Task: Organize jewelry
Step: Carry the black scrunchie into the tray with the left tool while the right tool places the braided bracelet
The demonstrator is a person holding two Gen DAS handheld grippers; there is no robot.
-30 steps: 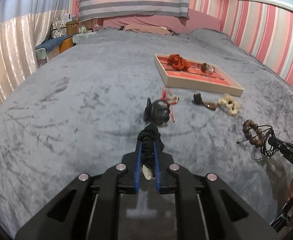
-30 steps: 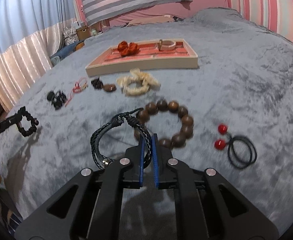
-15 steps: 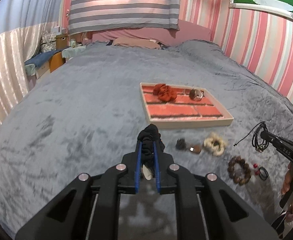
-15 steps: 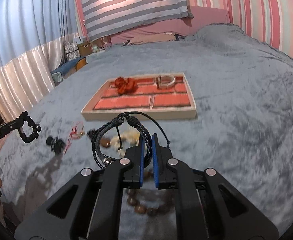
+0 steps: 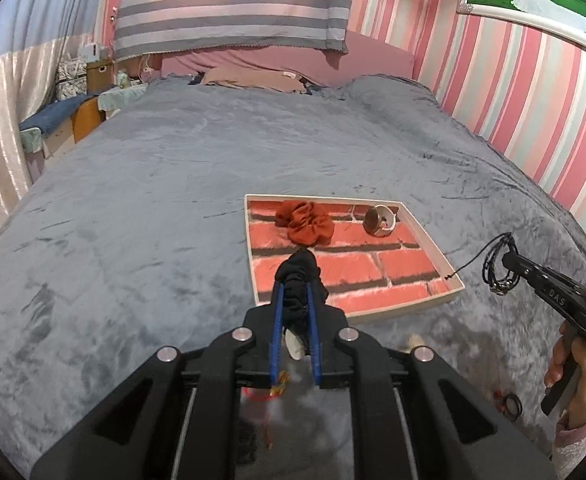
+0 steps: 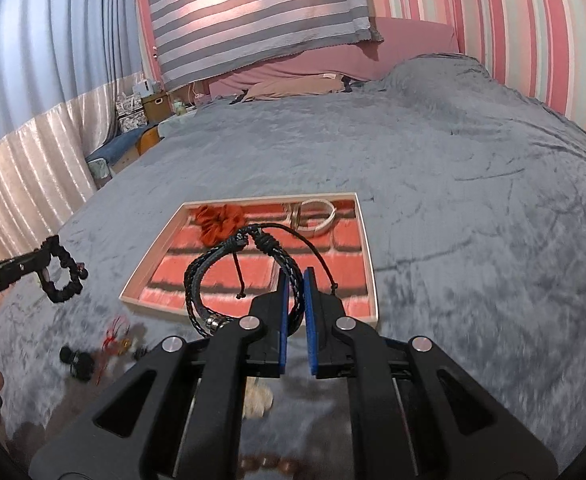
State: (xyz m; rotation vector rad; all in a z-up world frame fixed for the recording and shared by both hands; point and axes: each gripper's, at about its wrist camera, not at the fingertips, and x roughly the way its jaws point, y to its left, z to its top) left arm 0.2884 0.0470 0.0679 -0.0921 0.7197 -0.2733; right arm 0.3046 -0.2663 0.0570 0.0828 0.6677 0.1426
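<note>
Left gripper (image 5: pixel 295 292) is clamped on a black scrunchie (image 5: pixel 299 280), which hangs between its blue pads above the near left part of the tray (image 5: pixel 433 240); seen from the right wrist, the scrunchie dangles as a loop just off the tray's left edge. That shallow tray, with a brick-pattern floor, lies on the grey bed (image 5: pixel 153 200) and already carries two pieces along its far edge: an orange-red scrunchie (image 5: pixel 305 226) toward the far left corner and a pale bangle (image 5: pixel 380 221) to its right. Right gripper (image 6: pixel 293 292) is closed on a black braided cord bracelet (image 6: pixel 233 268), held up over the tray's near right part. So two items appear stored and two more are in the air, not yet set down. Still loose on the bed in front of the tray's near edge are a small dark piece (image 6: pixel 78 362), a red-and-gold charm (image 6: pixel 117 338), a cream item (image 6: pixel 258 400) and brown beads (image 6: pixel 267 465); these look like the remaining work after both carried pieces are released.
</note>
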